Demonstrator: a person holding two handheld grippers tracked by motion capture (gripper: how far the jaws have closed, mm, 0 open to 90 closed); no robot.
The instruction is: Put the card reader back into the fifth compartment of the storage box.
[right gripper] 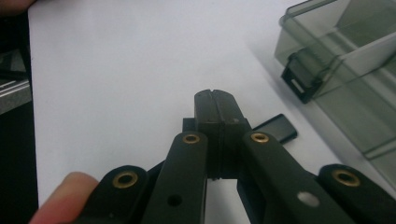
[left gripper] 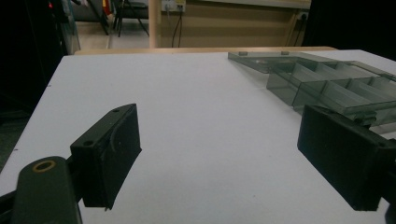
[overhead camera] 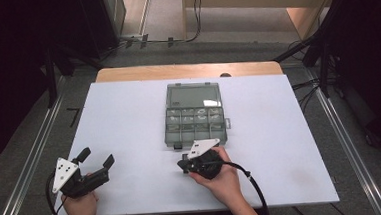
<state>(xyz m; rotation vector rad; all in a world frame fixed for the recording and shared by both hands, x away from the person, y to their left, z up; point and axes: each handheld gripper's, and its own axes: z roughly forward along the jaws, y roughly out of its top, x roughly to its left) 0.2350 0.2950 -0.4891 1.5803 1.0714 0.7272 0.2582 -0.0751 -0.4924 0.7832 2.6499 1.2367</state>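
A clear grey compartment box (overhead camera: 194, 115) lies open in the middle of the white table, its lid folded back toward the far side. My right gripper (overhead camera: 183, 165) sits just off the box's near left corner, jaws shut together with nothing seen between them (right gripper: 215, 95). A small flat black piece (right gripper: 278, 128) lies on the table just beyond those jaws. The box's black latch (right gripper: 301, 79) is farther right. My left gripper (overhead camera: 97, 157) rests near the table's front left corner, jaws wide open and empty (left gripper: 219, 116), pointing toward the box (left gripper: 327, 79).
The white board (overhead camera: 129, 116) covers a wooden table whose far edge (overhead camera: 186, 70) shows behind it. A cable (overhead camera: 250, 181) trails from the right gripper toward the front edge. Metal rails (overhead camera: 27, 167) and dark stands flank the table.
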